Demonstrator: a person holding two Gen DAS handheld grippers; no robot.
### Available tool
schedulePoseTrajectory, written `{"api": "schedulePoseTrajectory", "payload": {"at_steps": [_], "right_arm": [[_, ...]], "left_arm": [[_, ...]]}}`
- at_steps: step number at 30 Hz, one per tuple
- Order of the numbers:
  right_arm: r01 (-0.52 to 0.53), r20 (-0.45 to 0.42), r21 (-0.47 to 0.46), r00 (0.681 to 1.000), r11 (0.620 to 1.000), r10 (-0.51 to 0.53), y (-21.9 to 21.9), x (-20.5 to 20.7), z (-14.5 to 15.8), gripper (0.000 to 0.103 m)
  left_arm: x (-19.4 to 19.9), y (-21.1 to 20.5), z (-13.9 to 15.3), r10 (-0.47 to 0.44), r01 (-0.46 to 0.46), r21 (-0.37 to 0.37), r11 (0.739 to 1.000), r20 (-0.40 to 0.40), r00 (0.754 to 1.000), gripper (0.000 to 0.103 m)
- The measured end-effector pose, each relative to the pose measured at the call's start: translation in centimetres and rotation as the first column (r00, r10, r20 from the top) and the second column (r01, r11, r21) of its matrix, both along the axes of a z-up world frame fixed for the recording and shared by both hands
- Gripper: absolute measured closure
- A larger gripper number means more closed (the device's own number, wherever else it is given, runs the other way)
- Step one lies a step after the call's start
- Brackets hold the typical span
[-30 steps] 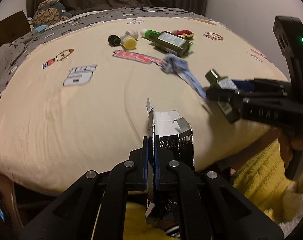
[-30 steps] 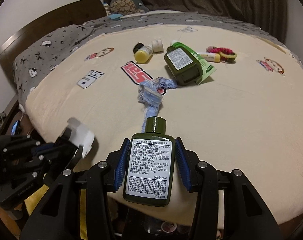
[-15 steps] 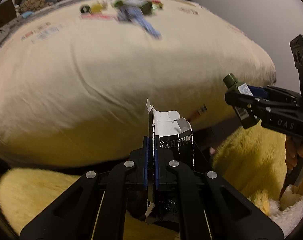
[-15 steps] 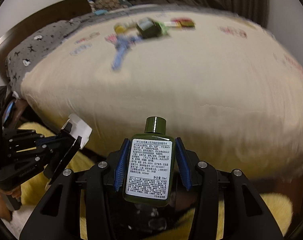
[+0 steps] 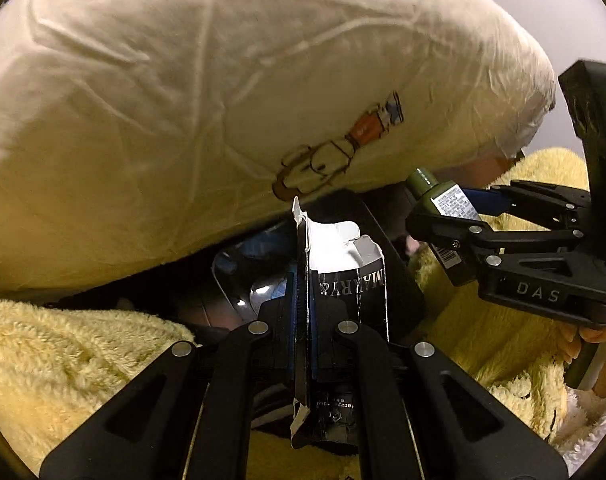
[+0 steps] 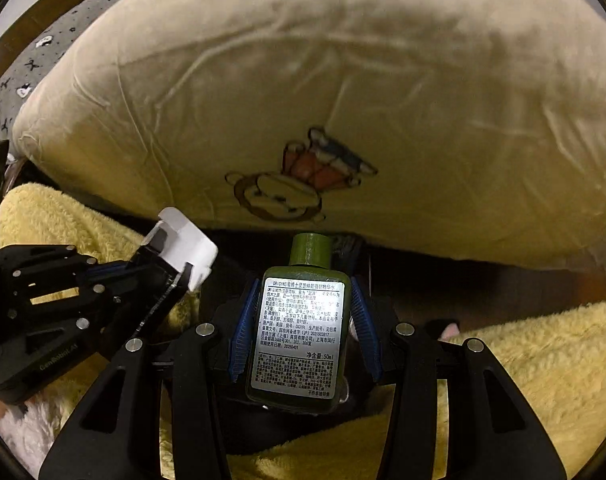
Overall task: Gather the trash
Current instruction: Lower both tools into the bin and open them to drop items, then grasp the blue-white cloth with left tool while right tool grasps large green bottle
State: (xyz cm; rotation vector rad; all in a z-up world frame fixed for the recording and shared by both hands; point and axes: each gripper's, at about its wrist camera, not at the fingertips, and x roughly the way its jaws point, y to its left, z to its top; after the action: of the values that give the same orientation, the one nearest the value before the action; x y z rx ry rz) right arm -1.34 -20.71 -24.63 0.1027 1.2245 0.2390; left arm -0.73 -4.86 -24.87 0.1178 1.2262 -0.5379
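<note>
My left gripper [image 5: 301, 300] is shut on a torn, flattened black carton [image 5: 343, 280] with a white inside. It points steeply down at a dark bin [image 5: 239, 284] under the bed's edge. In the right wrist view the same carton [image 6: 183, 252] and left gripper [image 6: 159, 276] sit at the left. My right gripper [image 6: 303, 320] is shut on a small dark green bottle [image 6: 299, 332] with a white printed label, cap forward. From the left wrist camera that bottle [image 5: 443, 204] and right gripper [image 5: 455, 216] hang at the right, beside the bin.
The cream bedcover [image 5: 183, 100] with a cartoon print bulges overhead and fills both views [image 6: 343, 100]. Fluffy yellow fabric [image 5: 63, 352] lies left and right of the dark gap [image 6: 523, 360]. A hand [image 5: 595, 352] holds the right gripper's handle.
Both grippers have come down off the bed top and tilted downward, still holding carton and bottle. The items on the bed have left view; the bed's side and the dark bin now show.
</note>
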Motion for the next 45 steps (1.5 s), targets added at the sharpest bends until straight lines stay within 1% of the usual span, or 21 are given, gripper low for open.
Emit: {"api": "schedulePoseTrajectory", "payload": {"at_steps": [3, 6, 8, 9, 10, 11, 15, 16, 17, 19, 21, 23, 25, 28, 29, 33, 36, 38, 42, 45], "right_arm": [[-0.003, -0.015, 0.007, 1.000, 1.000, 0.003, -0.1, -0.1, -0.1, 0.057], [0.012, -0.024, 0.012, 1.000, 1.000, -0.012, -0.9, -0.3, -0.5, 0.056], [0.023, -0.022, 0.013, 1.000, 1.000, -0.023, -1.1, -0.2, -0.4, 0.055], [0.031, -0.019, 0.013, 0.999, 0.999, -0.031, -1.3, -0.2, -0.3, 0.052], [0.037, -0.017, 0.014, 0.999, 0.999, -0.037, -1.5, -0.1, -0.2, 0.047], [0.046, -0.011, 0.017, 0.999, 0.999, -0.046, -1.8, -0.2, 0.0, 0.046], [0.063, 0.011, 0.024, 0.998, 0.998, -0.063, -2.3, 0.2, 0.8, 0.045], [0.066, 0.017, 0.026, 0.998, 0.997, -0.067, -2.4, 0.4, 1.1, 0.044], [0.073, 0.028, 0.028, 0.997, 0.997, -0.074, -2.6, 0.4, 1.4, 0.043], [0.082, 0.049, 0.032, 0.995, 0.996, -0.084, -3.0, 0.4, 2.2, 0.035], [0.094, 0.090, 0.046, 0.991, 0.995, -0.097, -3.4, 0.5, 3.4, 0.031], [0.104, 0.130, 0.053, 0.985, 0.993, -0.110, -3.5, 0.9, 4.7, 0.027], [0.111, 0.173, 0.046, 0.978, 0.993, -0.118, -3.7, 1.2, 6.1, 0.024], [0.119, 0.232, 0.018, 0.965, 0.993, -0.120, -4.2, 2.2, 8.0, 0.023], [0.124, 0.257, 0.005, 0.959, 0.992, -0.121, -4.4, 2.8, 8.9, 0.023], [0.137, 0.330, -0.024, 0.936, 0.990, -0.121, -4.8, 4.9, 11.2, 0.023], [0.150, 0.352, -0.023, 0.926, 0.988, -0.132, -5.1, 6.6, 12.1, 0.023], [0.148, 0.360, -0.011, 0.923, 0.989, -0.134, -5.7, 7.6, 12.7, 0.023], [0.128, 0.360, 0.004, 0.925, 0.992, -0.121, -5.9, 9.8, 13.4, 0.023], [0.107, 0.357, 0.016, 0.928, 0.994, -0.106, -5.4, 10.7, 13.5, 0.023]], "left_arm": [[-0.1, -0.4, -0.4, -0.016, 0.016, 0.004, 1.000, -0.017, 1.000, 0.099], [0.2, -1.0, -0.5, -0.025, 0.025, 0.006, 1.000, -0.032, 0.999, 0.095], [0.1, -1.0, -0.6, -0.022, 0.022, 0.009, 1.000, -0.034, 0.999, 0.076], [0.1, -1.0, -0.5, -0.019, 0.019, 0.009, 1.000, -0.033, 0.999, 0.073], [0.1, -0.9, -0.4, -0.017, 0.017, 0.007, 1.000, -0.032, 0.999, 0.069], [0.0, -0.8, -0.4, -0.016, 0.016, 0.006, 1.000, -0.030, 0.999, 0.066], [0.1, -0.5, 0.1, -0.005, 0.005, 0.007, 1.000, -0.011, 1.000, 0.061], [0.1, -0.3, 0.3, 0.000, 0.000, 0.008, 1.000, -0.003, 1.000, 0.059], [0.2, -0.2, 0.7, 0.007, -0.007, 0.008, 1.000, 0.007, 1.000, 0.055], [0.5, 0.2, 1.4, 0.019, -0.019, 0.009, 1.000, 0.031, 0.999, 0.052], [0.7, 0.8, 2.7, 0.036, -0.037, 0.009, 0.999, 0.073, 0.997, 0.049], [1.1, 1.4, 4.4, 0.057, -0.059, 0.009, 0.998, 0.126, 0.990, 0.044], [1.6, 2.0, 6.6, 0.077, -0.080, 0.005, 0.997, 0.191, 0.979, 0.039], [2.6, 2.5, 8.9, 0.094, -0.097, -0.003, 0.995, 0.257, 0.962, 0.033], [3.2, 2.6, 9.9, 0.101, -0.105, 0.000, 0.994, 0.285, 0.953, 0.033], [5.5, 2.7, 12.4, 0.116, -0.127, 0.006, 0.992, 0.355, 0.928, 0.032], [8.1, 3.1, 13.9, 0.128, -0.141, 0.004, 0.990, 0.386, 0.913, 0.032], [10.1, 3.1, 14.4, 0.141, -0.150, -0.007, 0.989, 0.389, 0.911, 0.032], [13.6, 3.0, 14.8, 0.173, -0.161, -0.062, 0.985, 0.360, 0.917, 0.033], [15.6, 2.4, 14.8, 0.159, -0.139, -0.080, 0.987, 0.356, 0.921, 0.033]]}}
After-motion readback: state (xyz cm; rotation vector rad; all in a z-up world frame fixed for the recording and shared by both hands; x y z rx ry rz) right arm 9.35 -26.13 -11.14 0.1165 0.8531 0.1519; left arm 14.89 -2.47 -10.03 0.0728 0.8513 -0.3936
